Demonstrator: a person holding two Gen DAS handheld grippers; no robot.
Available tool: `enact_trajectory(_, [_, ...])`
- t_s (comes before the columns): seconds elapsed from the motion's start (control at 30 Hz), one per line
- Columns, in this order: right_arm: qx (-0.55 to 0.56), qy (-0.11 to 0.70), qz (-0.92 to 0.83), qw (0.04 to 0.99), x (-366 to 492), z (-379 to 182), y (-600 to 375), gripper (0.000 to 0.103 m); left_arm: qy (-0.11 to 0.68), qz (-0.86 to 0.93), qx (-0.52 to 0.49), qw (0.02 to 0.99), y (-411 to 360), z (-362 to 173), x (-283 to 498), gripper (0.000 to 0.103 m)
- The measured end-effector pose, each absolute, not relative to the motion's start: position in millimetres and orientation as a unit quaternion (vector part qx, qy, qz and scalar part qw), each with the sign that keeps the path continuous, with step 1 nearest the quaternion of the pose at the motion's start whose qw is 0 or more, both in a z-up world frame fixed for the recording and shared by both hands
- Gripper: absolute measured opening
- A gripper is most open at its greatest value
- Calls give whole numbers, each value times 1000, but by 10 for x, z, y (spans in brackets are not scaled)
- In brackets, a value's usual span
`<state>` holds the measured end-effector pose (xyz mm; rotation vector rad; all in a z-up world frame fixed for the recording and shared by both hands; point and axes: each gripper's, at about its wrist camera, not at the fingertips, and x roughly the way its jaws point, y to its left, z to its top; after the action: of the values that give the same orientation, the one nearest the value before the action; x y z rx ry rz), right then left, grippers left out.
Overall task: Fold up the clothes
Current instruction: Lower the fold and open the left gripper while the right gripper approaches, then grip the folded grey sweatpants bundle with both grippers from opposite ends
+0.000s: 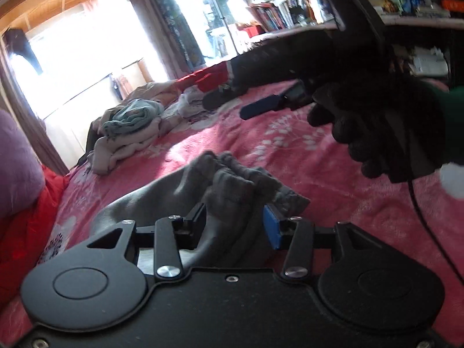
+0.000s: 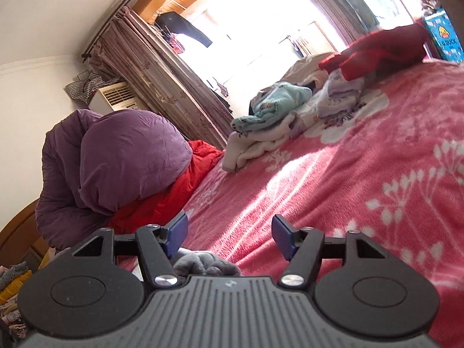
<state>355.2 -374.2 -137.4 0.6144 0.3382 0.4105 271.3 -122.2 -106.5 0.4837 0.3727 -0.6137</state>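
Observation:
A grey garment (image 1: 226, 185) lies bunched on the pink floral bedspread (image 1: 290, 150). My left gripper (image 1: 235, 226) is over it, and grey cloth fills the gap between its wide-set fingers; whether they pinch it is unclear. My right gripper (image 2: 229, 239) is open and empty above the bedspread (image 2: 362, 174), and a bit of the grey garment (image 2: 203, 264) shows under its body. In the left wrist view the right gripper (image 1: 255, 104) is held by a gloved hand (image 1: 377, 133) above the bed, jaws apart.
A pile of white and light-blue clothes (image 2: 266, 119) and a red garment (image 2: 377, 49) lie at the far side of the bed. A purple pillow (image 2: 121, 156) on a red quilt (image 2: 174, 191) sits at the left. Shelves (image 1: 290, 14) stand behind.

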Motion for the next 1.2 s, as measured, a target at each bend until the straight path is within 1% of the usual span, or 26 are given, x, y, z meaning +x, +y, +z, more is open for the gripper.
enact_trajectory(0.03, [288, 152, 206, 923, 3537, -1325, -3689, 63, 178, -283, 199, 921, -1060, -935, 2755, 45])
enact_trajectory(0.1, [249, 130, 221, 934, 3489, -1229, -3514, 62, 162, -237, 143, 947, -799, -782, 2858, 40])
enact_trajectory(0.13, [225, 121, 232, 939, 3463, -1187, -3400, 60, 151, -206, 129, 958, -704, -767, 2920, 34])
enact_trajectory(0.17, [201, 111, 243, 943, 3437, -1145, -3287, 59, 141, -175, 115, 968, -611, -755, 2982, 31])
enact_trajectory(0.23, [149, 108, 269, 945, 3399, -1087, -3016, 56, 135, -149, 99, 975, -511, -867, 3094, 30])
enact_trajectory(0.3, [101, 123, 284, 945, 3397, -1089, -2746, 55, 151, -160, 98, 971, -518, -1069, 3203, 30])
enact_trajectory(0.33, [76, 143, 279, 946, 3426, -1114, -2629, 51, 165, -167, 102, 967, -545, -1188, 3262, 30])
enact_trajectory(0.4, [27, 202, 248, 947, 3536, -1223, -2458, 43, 235, -181, 147, 944, -676, -1504, 3413, 30])
enact_trajectory(0.43, [2, 239, 224, 945, 3612, -1317, -2417, 32, 248, -183, 160, 938, -708, -1629, 3461, 30])
enact_trajectory(0.5, [-15, 259, 201, 945, 3676, -1423, -2459, 9, 253, -190, 138, 938, -664, -1635, 3526, 30])
enact_trajectory(0.53, [-9, 261, 201, 944, 3686, -1421, -2504, 8, 263, -196, 122, 937, -639, -1595, 3566, 30])
enact_trajectory(0.6, [-4, 263, 207, 942, 3670, -1423, -2561, 8, 281, -219, 100, 929, -509, -1479, 3589, 31])
enact_trajectory(0.67, [-8, 255, 210, 944, 3620, -1410, -2540, 8, 264, -218, 95, 935, -406, -1311, 3556, 31])
enact_trajectory(0.73, [-13, 244, 213, 946, 3564, -1393, -2503, 16, 230, -207, 91, 946, -335, -1112, 3587, 31])
enact_trajectory(0.77, [-17, 240, 216, 946, 3542, -1387, -2488, 18, 222, -208, 84, 949, -307, -1039, 3641, 31])
enact_trajectory(0.8, [-21, 237, 219, 946, 3526, -1383, -2476, 23, 216, -210, 86, 950, -312, -1009, 3692, 31])
enact_trajectory(0.83, [-27, 235, 221, 946, 3523, -1382, -2456, 25, 209, -211, 87, 951, -318, -980, 3744, 31])
enact_trajectory(0.87, [-34, 232, 221, 947, 3516, -1381, -2440, 25, 203, -212, 88, 952, -325, -953, 3795, 31])
enact_trajectory(0.93, [-44, 223, 224, 948, 3491, -1373, -2434, 27, 208, -214, 108, 948, -422, -1053, 3908, 31])
enact_trajectory(0.97, [-46, 223, 225, 947, 3490, -1376, -2440, 27, 220, -216, 111, 945, -463, -1129, 3982, 31])
enact_trajectory(1.03, [-44, 227, 227, 946, 3501, -1399, -2470, 28, 271, -226, 128, 927, -582, -1320, 4142, 31])
enact_trajectory(1.1, [-35, 236, 229, 944, 3548, -1439, -2510, 27, 287, -215, 161, 919, -670, -1494, 4204, 31])
enact_trajectory(1.2, [-19, 243, 228, 943, 3604, -1494, -2543, 26, 296, -210, 154, 919, -662, -1515, 4234, 32])
